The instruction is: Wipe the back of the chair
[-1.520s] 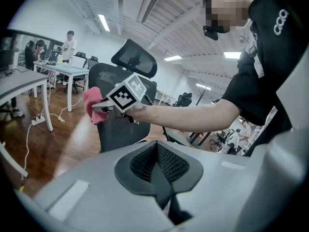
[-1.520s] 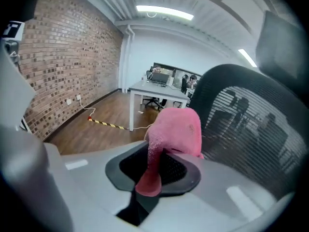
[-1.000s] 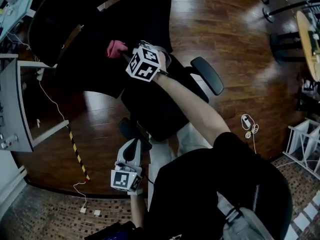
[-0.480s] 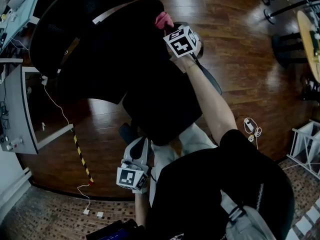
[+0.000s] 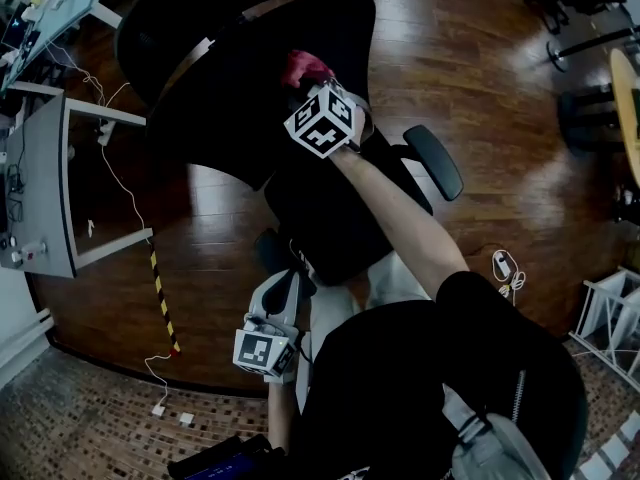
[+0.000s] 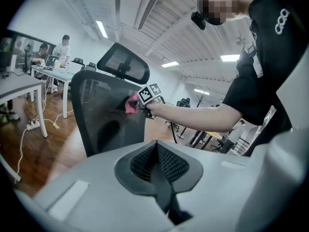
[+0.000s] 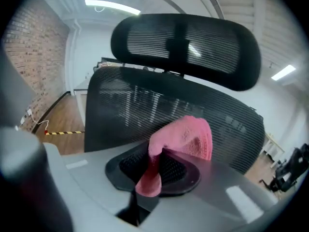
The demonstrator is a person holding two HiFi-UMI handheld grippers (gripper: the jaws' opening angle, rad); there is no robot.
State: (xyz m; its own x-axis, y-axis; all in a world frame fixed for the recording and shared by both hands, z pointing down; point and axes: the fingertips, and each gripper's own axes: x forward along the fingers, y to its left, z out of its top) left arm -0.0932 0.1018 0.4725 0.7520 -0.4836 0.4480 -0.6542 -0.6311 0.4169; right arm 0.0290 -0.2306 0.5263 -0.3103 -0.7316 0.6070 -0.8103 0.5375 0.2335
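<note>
Your right gripper (image 7: 154, 170) has its jaws clamped on a pink cloth (image 7: 186, 137). The cloth sticks out in front of the jaws, toward the chair back (image 7: 135, 112). It sits at the black mesh of the back, just under the headrest (image 7: 193, 42). It looks like the cloth touches the mesh, but the cloth hides that spot, so this is only my guess.

The back spreads wide from side to side in front of the cloth. So the next wipe probably needs to go along it, from one side to the other. Your right hand is the near one, right up at the back.

Your left gripper (image 5: 283, 290) is low down by your body, well apart from the back. Its jaws are closed together with nothing between them.
</note>
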